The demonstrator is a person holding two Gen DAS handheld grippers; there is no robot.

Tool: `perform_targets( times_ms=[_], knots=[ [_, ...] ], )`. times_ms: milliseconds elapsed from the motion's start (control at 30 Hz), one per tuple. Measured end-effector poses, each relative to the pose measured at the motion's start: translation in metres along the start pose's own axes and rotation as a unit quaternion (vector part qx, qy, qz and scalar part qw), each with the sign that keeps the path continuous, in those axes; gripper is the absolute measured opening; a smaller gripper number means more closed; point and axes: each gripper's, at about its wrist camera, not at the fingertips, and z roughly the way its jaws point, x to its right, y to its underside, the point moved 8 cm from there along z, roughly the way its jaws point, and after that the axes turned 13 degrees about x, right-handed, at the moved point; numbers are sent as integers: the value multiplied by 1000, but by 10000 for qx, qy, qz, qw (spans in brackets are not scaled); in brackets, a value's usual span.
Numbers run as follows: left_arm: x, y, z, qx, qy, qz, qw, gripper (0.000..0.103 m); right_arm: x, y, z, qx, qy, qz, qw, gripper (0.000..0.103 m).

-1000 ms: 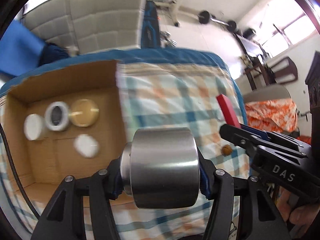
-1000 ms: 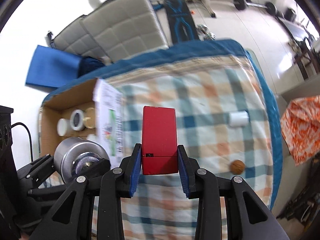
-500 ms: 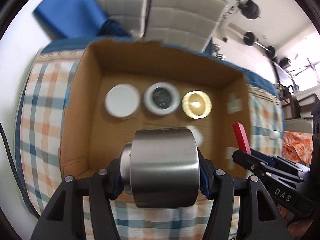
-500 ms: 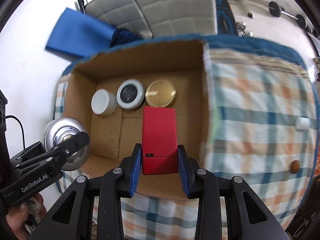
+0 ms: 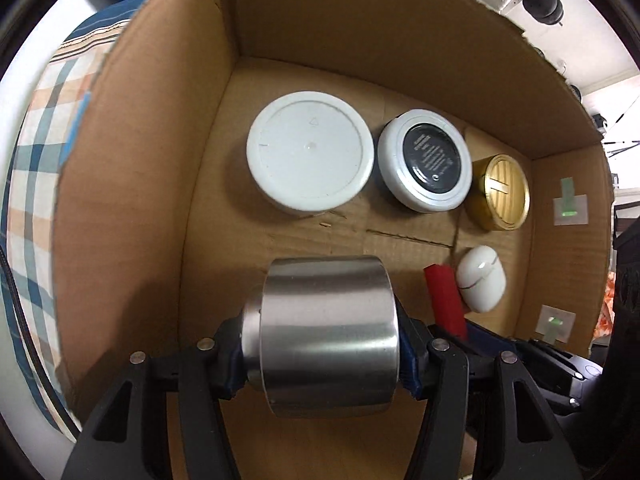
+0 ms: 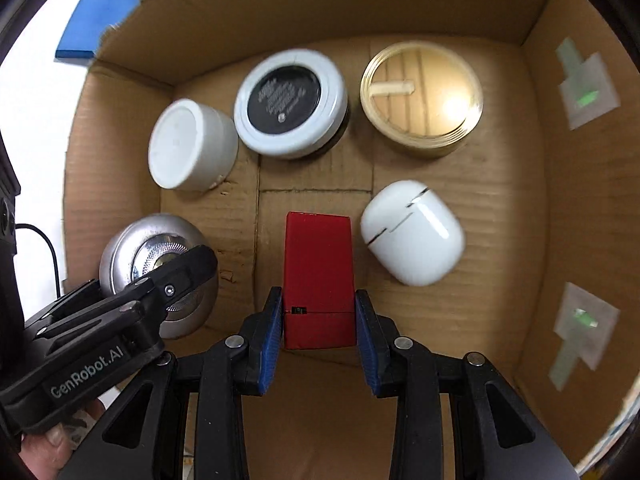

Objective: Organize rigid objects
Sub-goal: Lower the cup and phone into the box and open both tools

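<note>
My left gripper (image 5: 322, 354) is shut on a steel cylinder (image 5: 326, 340), held on its side low inside the cardboard box (image 5: 128, 208), near the box's left wall. It also shows in the right wrist view (image 6: 158, 272). My right gripper (image 6: 318, 320) is shut on a red box (image 6: 319, 276), held inside the cardboard box (image 6: 576, 216) beside a white earbud case (image 6: 412, 232). The red box shows in the left wrist view (image 5: 444, 300) too.
On the box floor stand a white jar (image 5: 310, 156), a black-topped white tin (image 5: 426, 160) and a gold tin (image 5: 500, 192) in a row at the back. The earbud case (image 5: 482, 278) lies in front of the gold tin. Checked cloth (image 5: 28, 152) lies outside.
Both grippers have moved from over the checked cloth to the left and down into the cardboard box, each still holding its object.
</note>
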Motion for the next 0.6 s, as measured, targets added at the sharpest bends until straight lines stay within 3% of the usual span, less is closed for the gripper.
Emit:
perform_targets(
  times_ms=[600],
  knots=[
    [-1, -3, 25, -289, -172, 165, 9993, 56, 14, -7, 23, -33, 878, -138, 9960, 37]
  ],
)
